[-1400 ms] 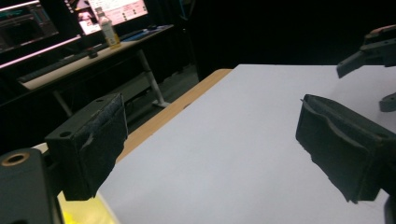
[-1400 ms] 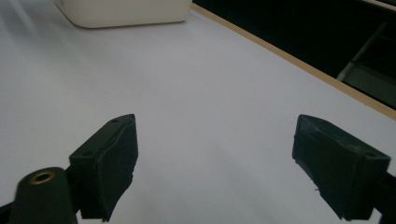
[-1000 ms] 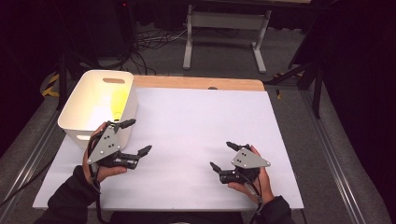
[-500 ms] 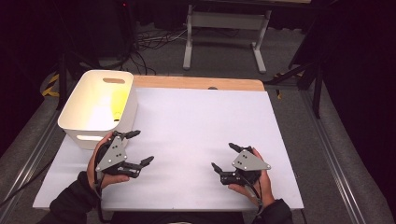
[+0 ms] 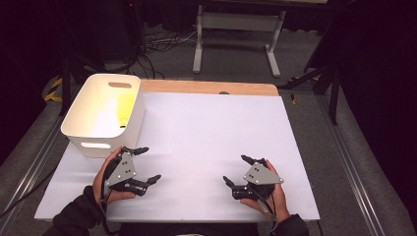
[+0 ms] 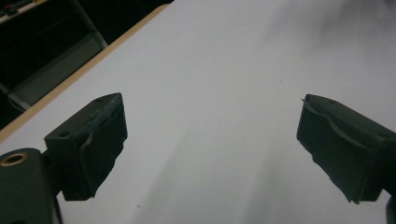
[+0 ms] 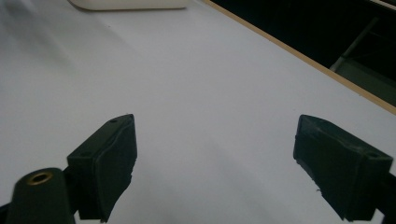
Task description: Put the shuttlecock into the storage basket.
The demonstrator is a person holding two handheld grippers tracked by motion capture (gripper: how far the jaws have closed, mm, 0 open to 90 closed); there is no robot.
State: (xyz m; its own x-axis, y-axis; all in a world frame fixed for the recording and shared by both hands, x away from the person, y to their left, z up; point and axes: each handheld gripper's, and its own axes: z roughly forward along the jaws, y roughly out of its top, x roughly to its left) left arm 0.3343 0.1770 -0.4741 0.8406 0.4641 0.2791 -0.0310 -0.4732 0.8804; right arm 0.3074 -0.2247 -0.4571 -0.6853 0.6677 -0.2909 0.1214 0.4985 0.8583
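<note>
My left gripper (image 5: 149, 163) is held low over the white table sheet (image 5: 206, 132), just in front of a white bin (image 5: 81, 128), with its jaws wide apart and empty. The left gripper view has both black pads (image 6: 93, 144) spread over bare white sheet. My right gripper (image 5: 236, 169) hovers near the front right of the sheet, open as well, with nothing between its fingers (image 7: 109, 158). Something yellow (image 5: 126, 105) lies inside the bin against its right wall.
The bin's base (image 7: 130, 3) shows at the top of the right gripper view. A wooden table edge (image 5: 206, 87) runs along the back. Beyond it stand a metal stand (image 5: 236, 22) and loose cables on the floor.
My left gripper has drawn back from the bin's front corner toward the person and a little right. The right gripper has barely shifted. Both stay open.
</note>
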